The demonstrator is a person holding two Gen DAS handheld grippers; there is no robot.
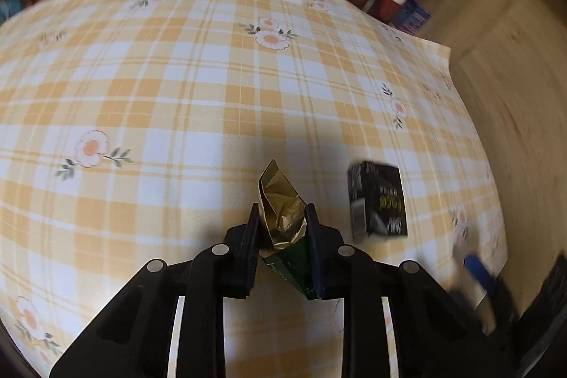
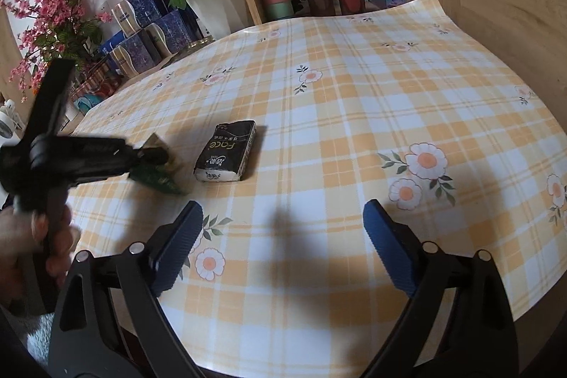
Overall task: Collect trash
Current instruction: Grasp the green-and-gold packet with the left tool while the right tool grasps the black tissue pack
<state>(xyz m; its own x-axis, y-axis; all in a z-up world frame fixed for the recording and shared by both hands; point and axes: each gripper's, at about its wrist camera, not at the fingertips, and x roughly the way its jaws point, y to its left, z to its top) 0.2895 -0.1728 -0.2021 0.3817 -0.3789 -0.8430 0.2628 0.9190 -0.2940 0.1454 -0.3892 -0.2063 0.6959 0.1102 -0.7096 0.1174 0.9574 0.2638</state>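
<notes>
While the left gripper pinches the crumpled gold-and-green wrapper just left of the black tissue pack, that pack lies flat on the table, untouched. Its long axis runs away from the camera, tilted slightly right. From the right gripper, whose jaws are spread wide with nothing between them, the pack sits ahead and to the left, probably that gripper's next pickup.

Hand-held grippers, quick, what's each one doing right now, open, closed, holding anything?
Left hand-held gripper: closed on the crumpled green and gold wrapper.
Right hand-held gripper: open, nothing between its pads, hovering over the checked tablecloth.
</notes>
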